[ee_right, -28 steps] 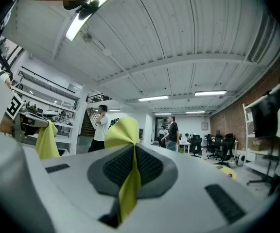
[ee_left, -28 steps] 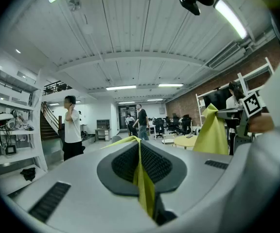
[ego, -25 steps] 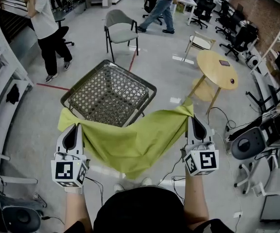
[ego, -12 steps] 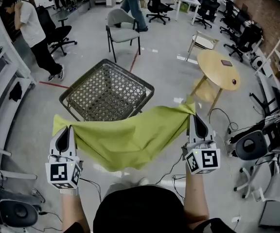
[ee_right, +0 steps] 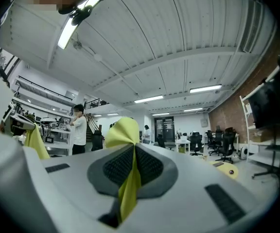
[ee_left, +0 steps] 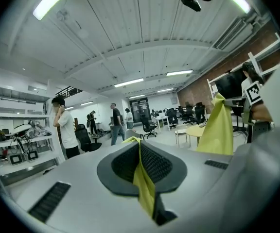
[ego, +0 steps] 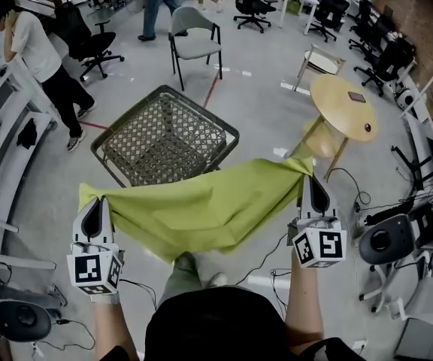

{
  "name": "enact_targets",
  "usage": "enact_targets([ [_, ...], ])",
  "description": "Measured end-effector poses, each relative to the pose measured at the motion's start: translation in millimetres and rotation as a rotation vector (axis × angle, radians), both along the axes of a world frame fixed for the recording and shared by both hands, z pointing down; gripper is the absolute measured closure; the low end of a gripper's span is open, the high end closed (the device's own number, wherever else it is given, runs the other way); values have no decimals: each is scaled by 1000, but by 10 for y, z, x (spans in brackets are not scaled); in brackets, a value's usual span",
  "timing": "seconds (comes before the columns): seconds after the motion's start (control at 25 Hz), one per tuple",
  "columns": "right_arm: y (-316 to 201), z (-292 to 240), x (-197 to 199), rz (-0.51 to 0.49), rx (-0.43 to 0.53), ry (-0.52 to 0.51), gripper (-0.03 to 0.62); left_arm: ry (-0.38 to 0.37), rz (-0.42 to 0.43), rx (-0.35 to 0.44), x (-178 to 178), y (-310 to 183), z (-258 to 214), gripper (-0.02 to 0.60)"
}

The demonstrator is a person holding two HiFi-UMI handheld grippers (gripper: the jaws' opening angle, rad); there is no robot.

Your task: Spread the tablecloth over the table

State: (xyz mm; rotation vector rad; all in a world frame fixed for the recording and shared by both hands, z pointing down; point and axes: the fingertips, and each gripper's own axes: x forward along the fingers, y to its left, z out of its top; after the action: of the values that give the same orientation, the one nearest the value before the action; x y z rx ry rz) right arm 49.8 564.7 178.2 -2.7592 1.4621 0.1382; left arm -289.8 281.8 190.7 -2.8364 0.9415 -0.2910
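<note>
2 grippers (ego: pixel 96 203) (ego: pixel 315 180), 1 tablecloth (ego: pixel 201 209), 1 table (ego: pixel 164 138) (wicker?)

The gap between the left tongs (ego: pixel 96 201) and right tongs (ego: pixel 316 177) is barred by the yellow-green tablecloth (ego: pixel 201 205) stretched between them. Ahead, the square wicker-topped dark-framed counter (ego: pixel 160 138) is left clear above, flanked by a grey padded chair (ego: pixel 194 46) beyond and a round wooden table (ego: pixel 342 105) rightward.

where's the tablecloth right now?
Head view, centre: the green tablecloth hangs slung between the left tool and right tool, each shut on a corner, just on the near side of the lattice table.
</note>
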Motion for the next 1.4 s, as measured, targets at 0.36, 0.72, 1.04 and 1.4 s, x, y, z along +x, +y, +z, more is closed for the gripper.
enact_targets([
  [0.36, -275, 27, 461, 56, -35, 7, 580, -11, -19, -23, 230, -475, 168, 563],
  [0.72, -981, -161, 824, 98, -57, 42, 580, 20, -61, -52, 226, -1318, 207, 563],
  [1.04, -1751, -296, 913, 116, -53, 88, 579, 39, -67, -78, 116, -2037, 379, 563],
  [1.4, -2542, -535, 1064, 89, -42, 122, 579, 55, -96, -78, 11, -2545, 360, 563],
])
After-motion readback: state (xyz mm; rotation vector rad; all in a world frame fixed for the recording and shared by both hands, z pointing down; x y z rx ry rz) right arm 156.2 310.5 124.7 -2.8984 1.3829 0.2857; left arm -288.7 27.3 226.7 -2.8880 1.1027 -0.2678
